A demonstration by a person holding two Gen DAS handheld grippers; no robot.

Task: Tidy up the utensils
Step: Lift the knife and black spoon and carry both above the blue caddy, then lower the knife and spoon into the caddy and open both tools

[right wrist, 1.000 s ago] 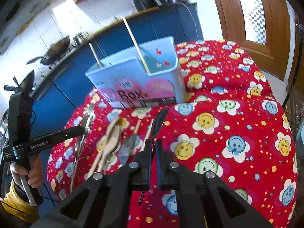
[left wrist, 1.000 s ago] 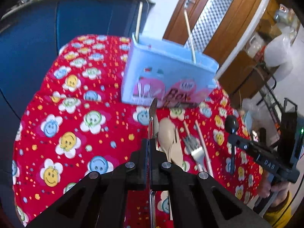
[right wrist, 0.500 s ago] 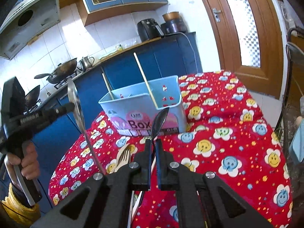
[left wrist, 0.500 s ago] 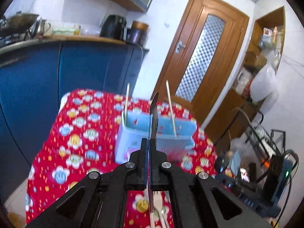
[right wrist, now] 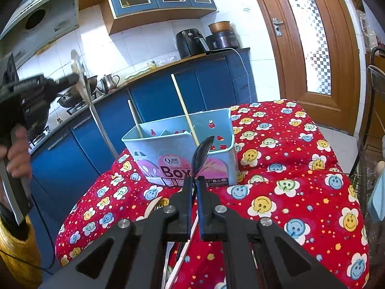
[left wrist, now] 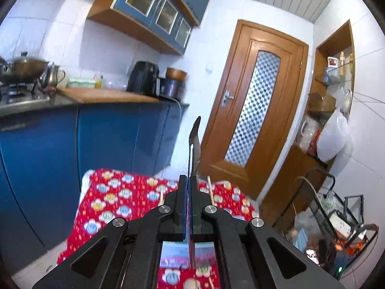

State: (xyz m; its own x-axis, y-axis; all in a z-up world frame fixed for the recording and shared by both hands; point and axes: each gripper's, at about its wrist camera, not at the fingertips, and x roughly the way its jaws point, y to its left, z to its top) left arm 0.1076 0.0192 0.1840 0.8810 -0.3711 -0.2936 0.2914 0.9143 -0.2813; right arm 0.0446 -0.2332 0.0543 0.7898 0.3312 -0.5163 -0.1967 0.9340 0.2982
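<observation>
Leftmost in the right wrist view, the left tongs (right wrist: 72,78) sit at about 10 o'clock, raised over the stove side of the kitchen, pinched shut on a metal spoon (right wrist: 90,103) whose bowl points up and whose handle slants down toward the light blue utensil box (right wrist: 216,166). The person's left hand (right wrist: 14,154) grips the tongs' handle at 9 o'clock. In the left wrist view the same tongs (left wrist: 189,180) show their fingers pressed together on the spoon (left wrist: 194,144), seen edge-on and pointing toward 12 o'clock, with the red smiley-flower cloth (left wrist: 115,200) below them.

Near the centre of the right wrist view, the utensil box stands upright on the cloth-covered bench (right wrist: 300,183), with two wooden chopsticks (right wrist: 184,110) leaning inside it, apart from each other. Just in front of it, at about 6 o'clock, the right tongs (right wrist: 195,183) are nearly closed on a dark spoon (right wrist: 202,154), bowl upward and overlapping the box's front label. A pale wooden utensil (right wrist: 152,207) lies on the cloth at the tongs' left, mostly hidden. Further right, a wooden door (right wrist: 310,36) with patterned glass fills the 2 o'clock area.
</observation>
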